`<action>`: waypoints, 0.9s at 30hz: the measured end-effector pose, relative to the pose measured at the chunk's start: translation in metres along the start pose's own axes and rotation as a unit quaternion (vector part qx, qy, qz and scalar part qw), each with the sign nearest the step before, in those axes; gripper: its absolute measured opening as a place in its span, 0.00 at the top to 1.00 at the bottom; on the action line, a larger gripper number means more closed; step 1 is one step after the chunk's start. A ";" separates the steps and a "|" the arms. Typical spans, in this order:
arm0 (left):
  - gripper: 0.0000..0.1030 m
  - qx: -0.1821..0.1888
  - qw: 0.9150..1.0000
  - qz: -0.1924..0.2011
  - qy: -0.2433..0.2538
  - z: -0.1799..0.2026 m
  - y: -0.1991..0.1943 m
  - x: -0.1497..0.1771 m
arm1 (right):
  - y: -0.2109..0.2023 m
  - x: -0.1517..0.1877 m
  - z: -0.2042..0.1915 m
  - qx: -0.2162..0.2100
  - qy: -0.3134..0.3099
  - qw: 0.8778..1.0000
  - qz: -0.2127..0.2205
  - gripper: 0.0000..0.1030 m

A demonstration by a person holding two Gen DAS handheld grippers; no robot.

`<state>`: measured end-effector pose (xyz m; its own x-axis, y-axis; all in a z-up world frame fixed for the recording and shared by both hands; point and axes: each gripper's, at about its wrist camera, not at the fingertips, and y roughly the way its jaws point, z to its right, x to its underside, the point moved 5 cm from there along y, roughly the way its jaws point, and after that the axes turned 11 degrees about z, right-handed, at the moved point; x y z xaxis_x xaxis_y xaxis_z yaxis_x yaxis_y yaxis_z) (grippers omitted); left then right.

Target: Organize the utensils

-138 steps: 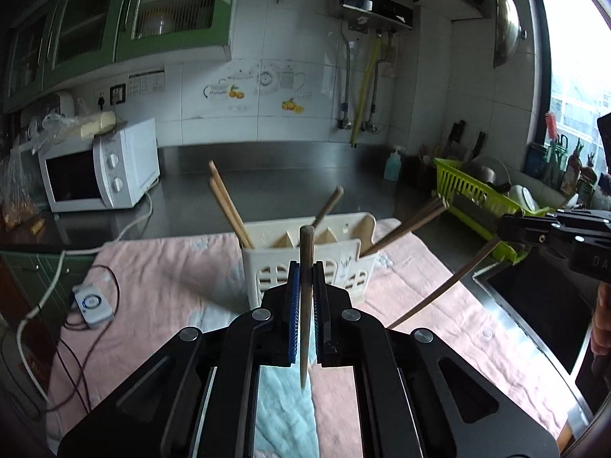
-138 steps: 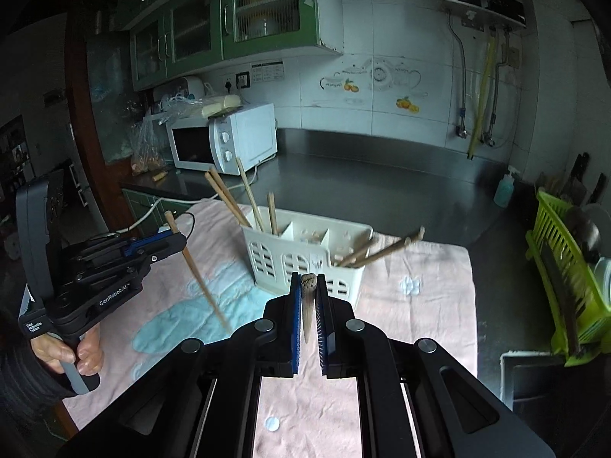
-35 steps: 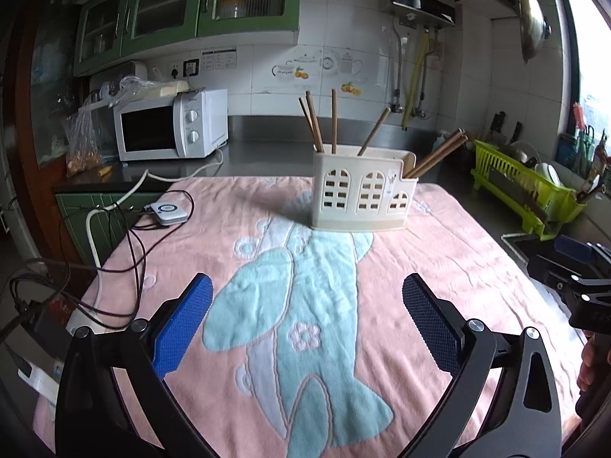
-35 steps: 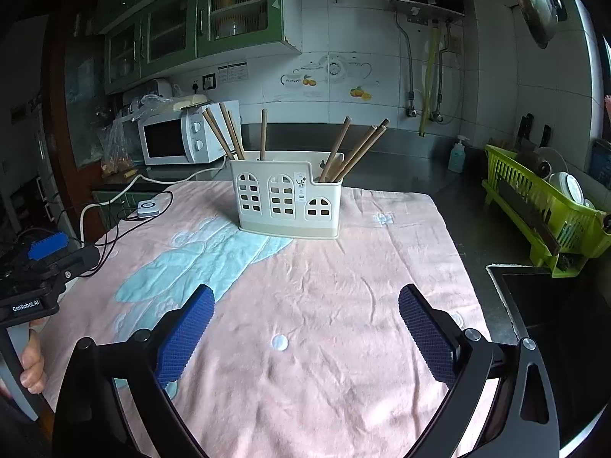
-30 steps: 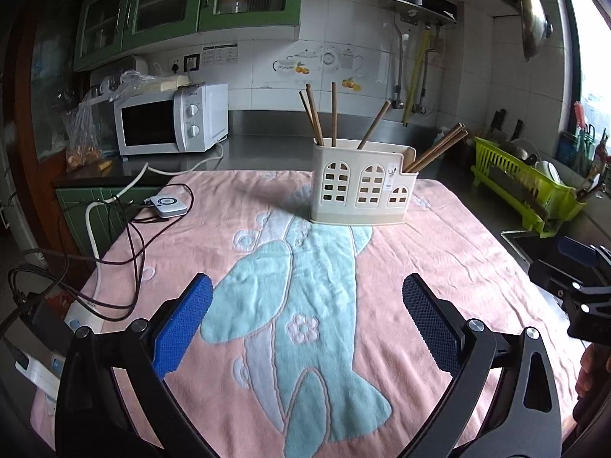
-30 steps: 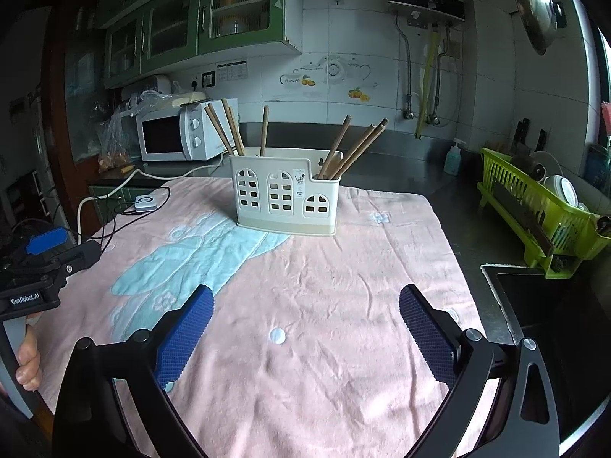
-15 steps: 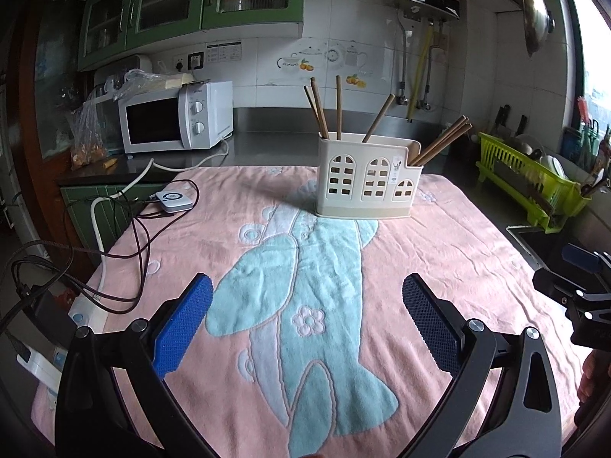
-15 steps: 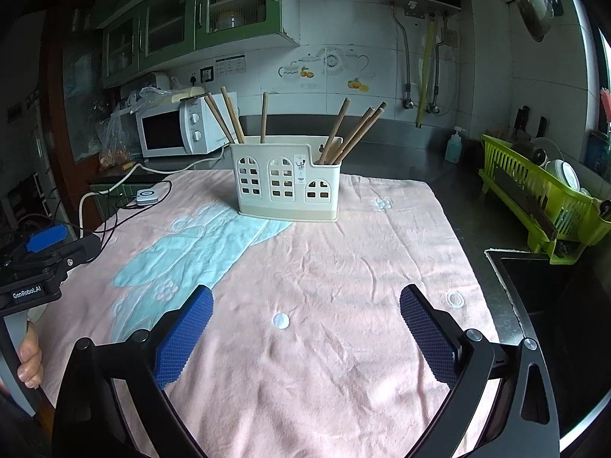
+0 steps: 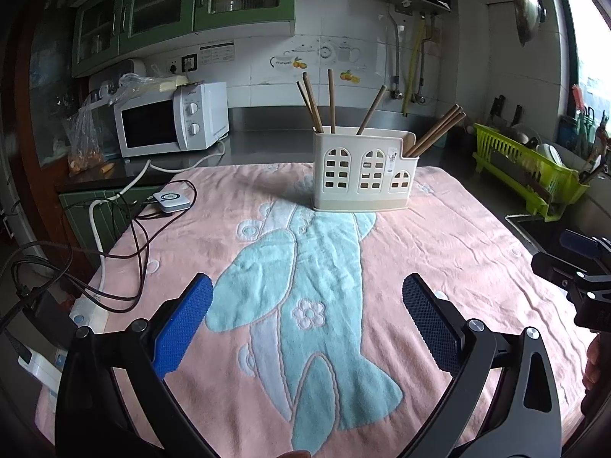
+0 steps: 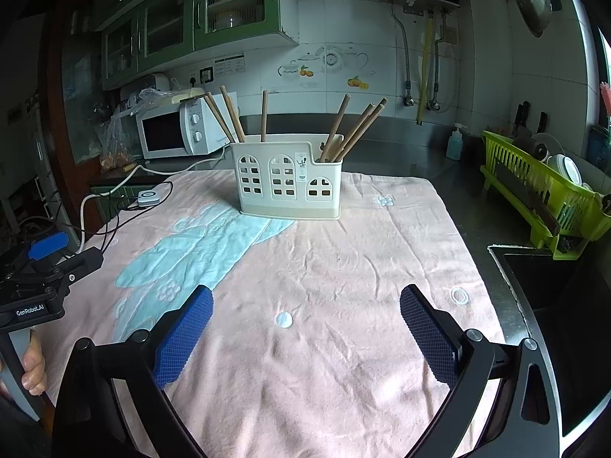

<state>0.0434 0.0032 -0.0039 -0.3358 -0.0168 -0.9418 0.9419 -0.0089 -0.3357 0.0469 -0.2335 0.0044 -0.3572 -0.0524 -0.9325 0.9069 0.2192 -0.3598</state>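
A cream utensil holder (image 9: 364, 173) (image 10: 288, 181) stands on the pink towel (image 9: 439, 236) (image 10: 362, 267) at its far side. Several wooden chopsticks (image 9: 331, 101) (image 10: 353, 129) stick up from its compartments, some upright on the left, some leaning right. My left gripper (image 9: 307, 305) is wide open and empty, low over the near end of the towel. My right gripper (image 10: 303, 309) is also wide open and empty, at the near right. Each gripper shows at the edge of the other's view: the right one (image 9: 573, 267), the left one (image 10: 46, 267).
A white microwave (image 9: 172, 122) stands at the back left, with cables and a small white device (image 9: 171, 200) on the towel's left edge. A green dish rack (image 9: 527, 164) and a sink (image 10: 550, 286) are on the right. The towel carries a blue fish pattern (image 9: 305, 286).
Earlier each gripper was shut on a chopstick near the holder. Now both are open and empty and pulled back; the chopsticks stand in the holder. In the last second the views barely shift.
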 end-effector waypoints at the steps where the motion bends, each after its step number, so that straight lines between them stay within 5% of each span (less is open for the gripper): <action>1: 0.05 -0.001 1.000 0.001 -0.001 -0.001 0.000 0.000 | 0.000 0.000 0.000 0.001 0.000 1.000 0.000 0.08; 27: 0.05 -0.007 1.000 0.019 -0.002 -0.003 -0.005 -0.006 | -0.003 -0.006 0.001 0.002 0.003 1.000 0.009 0.07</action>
<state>0.0403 0.0067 0.0031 -0.3000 -0.0209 -0.9537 0.9539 0.0049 -0.3002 0.0467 -0.2348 0.0108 -0.3427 -0.0428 -0.9385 0.9138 0.2167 -0.3436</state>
